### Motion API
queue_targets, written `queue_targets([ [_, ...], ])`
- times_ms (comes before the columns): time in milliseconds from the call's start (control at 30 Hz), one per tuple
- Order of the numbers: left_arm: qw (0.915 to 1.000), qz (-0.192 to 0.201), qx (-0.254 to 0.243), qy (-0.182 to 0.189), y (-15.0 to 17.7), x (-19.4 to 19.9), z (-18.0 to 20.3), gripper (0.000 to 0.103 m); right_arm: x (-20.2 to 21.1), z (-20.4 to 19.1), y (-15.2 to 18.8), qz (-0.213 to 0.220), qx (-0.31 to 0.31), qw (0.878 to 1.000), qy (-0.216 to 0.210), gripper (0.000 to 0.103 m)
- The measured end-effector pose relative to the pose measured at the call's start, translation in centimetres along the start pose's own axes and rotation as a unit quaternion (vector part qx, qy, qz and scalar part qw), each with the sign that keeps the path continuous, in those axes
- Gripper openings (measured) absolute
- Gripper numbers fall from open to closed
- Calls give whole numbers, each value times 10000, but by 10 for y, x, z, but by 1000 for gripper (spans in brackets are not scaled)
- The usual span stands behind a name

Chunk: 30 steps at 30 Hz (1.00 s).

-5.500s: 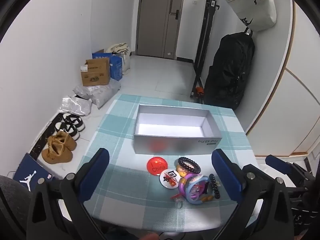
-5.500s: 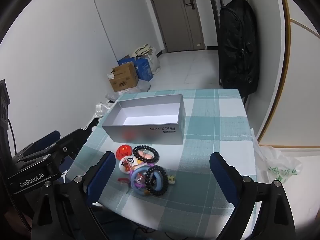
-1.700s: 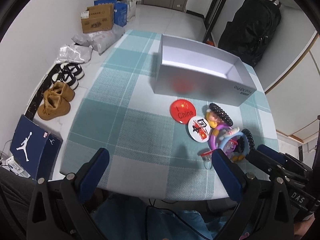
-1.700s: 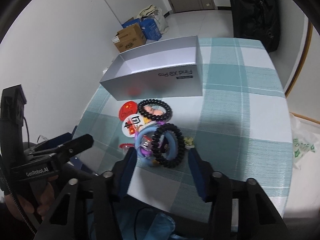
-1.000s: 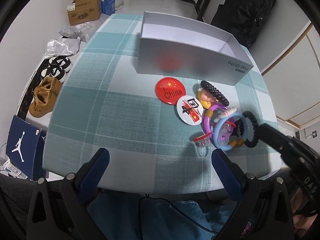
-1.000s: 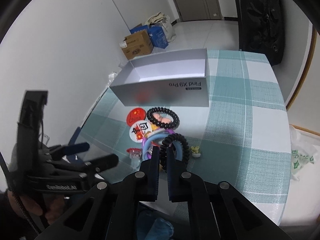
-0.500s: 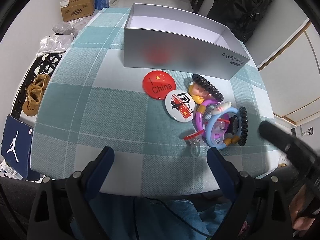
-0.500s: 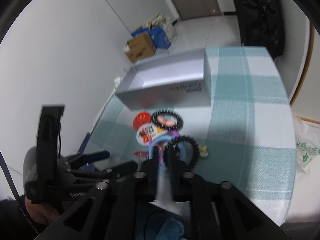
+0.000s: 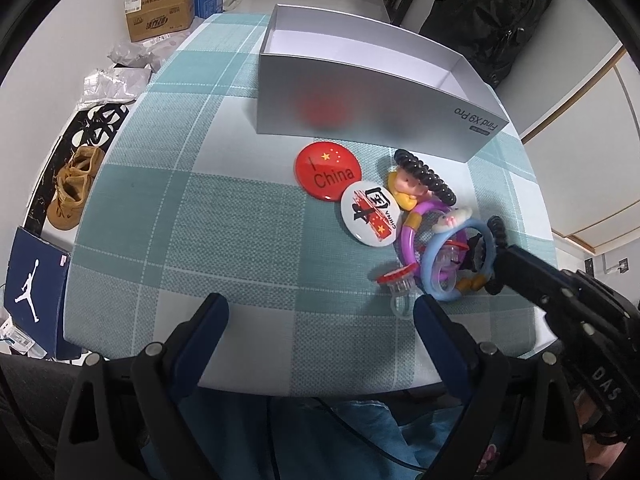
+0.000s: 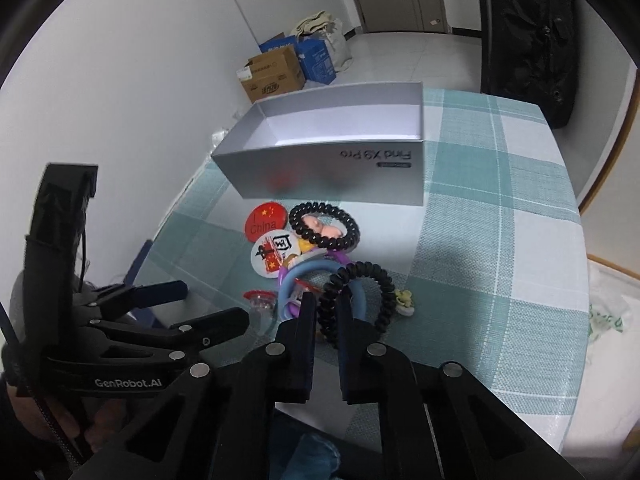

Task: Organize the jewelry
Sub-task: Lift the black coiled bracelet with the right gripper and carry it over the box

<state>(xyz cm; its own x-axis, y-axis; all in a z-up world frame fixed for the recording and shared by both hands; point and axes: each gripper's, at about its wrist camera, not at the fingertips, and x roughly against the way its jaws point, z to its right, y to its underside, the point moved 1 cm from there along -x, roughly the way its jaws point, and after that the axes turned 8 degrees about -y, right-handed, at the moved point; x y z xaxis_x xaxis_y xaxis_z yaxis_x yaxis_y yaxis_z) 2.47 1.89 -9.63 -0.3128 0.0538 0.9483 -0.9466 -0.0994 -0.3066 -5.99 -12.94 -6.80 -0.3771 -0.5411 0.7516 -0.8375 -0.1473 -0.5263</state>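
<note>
A pile of trinkets lies in front of a silver open box (image 9: pixel 360 92), which also shows in the right wrist view (image 10: pixel 340 168). My right gripper (image 10: pixel 326 308) is shut on a black coil hair tie (image 10: pixel 360 280) and lifts one side of it off the pile. It enters the left wrist view (image 9: pixel 500 264) from the right. A second black coil tie (image 10: pixel 324 224), a blue ring (image 9: pixel 440 256), a purple ring (image 9: pixel 408 232), a red China badge (image 9: pixel 328 170) and a white badge (image 9: pixel 370 216) lie there. My left gripper (image 9: pixel 320 320) is open and empty above the table's near edge.
A small doll figure (image 9: pixel 404 190) and a red-topped clear ring (image 9: pixel 400 284) lie in the pile. A small yellow charm (image 10: pixel 404 300) lies to the right. Cardboard boxes (image 9: pixel 160 20), shoes (image 9: pixel 72 188) and a black backpack (image 9: pixel 488 12) are on the floor around the checked table (image 9: pixel 200 220).
My right gripper came down onto the pile, shut on the near black coil tie and began lifting it. My left gripper moved closer over the table and narrowed somewhat.
</note>
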Motion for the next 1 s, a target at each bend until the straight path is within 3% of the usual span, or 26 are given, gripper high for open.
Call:
queue_targets([
  [300,9998,51,-135,99,-2,0,5,91,31,26,-10,618,-705,9942,-518,8],
  [467,9995,108,-292,-20,-2,-1,12,90,47,30,-17,955,-905,9885,-749,8],
  [633,9992,207,-335,-53,-3,-1,13,81,50,28,-18,991,-898,9877,-816,8],
  [800,9988,281,-401,-51,-8,-1,17,68,54,28,-19,1054,-873,9868,-869,8],
  [1000,9983,321,-462,-144,-10,0,18,37,54,33,-18,1064,-993,9853,-895,8],
])
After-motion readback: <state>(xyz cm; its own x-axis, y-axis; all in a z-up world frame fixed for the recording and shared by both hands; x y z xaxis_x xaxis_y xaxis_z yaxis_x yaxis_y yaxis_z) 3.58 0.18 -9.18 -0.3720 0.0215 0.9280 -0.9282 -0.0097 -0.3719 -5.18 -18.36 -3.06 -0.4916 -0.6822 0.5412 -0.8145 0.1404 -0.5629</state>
